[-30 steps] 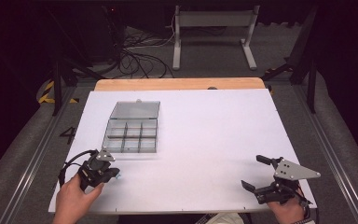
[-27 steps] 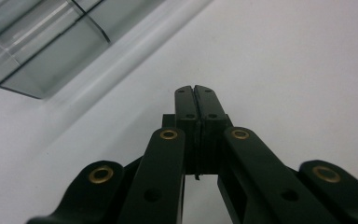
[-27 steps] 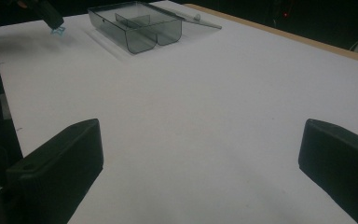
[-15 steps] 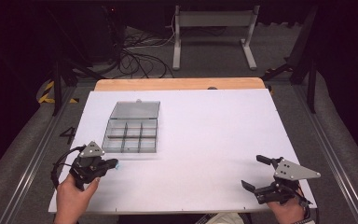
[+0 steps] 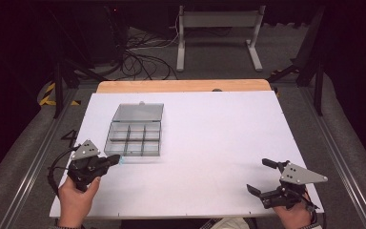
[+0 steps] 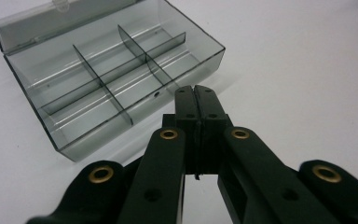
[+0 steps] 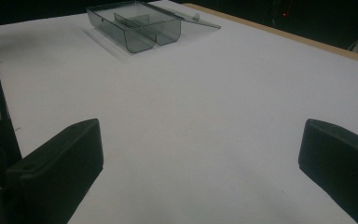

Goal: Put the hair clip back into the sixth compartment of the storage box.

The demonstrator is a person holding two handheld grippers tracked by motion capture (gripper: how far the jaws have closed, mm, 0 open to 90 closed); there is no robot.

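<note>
1. Left gripper [image 5: 116, 159], lower left of the high view: jaws pressed together, nothing visibly held, tips just beside the near edge of the box [image 5: 136, 133].
2. Right gripper [image 5: 261, 175], lower right: jaws wide apart, empty, resting on the white table [image 5: 219, 138].
3. Clear divided box, left of centre, lid open and laid back; far upper left in the right gripper view.

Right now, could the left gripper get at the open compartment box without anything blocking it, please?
Probably yes. The left gripper, jaws shut, sits just off the near left corner of the compartment box, and only bare white table lies between them. It would need to open its jaws to take hold of a wall.
</note>
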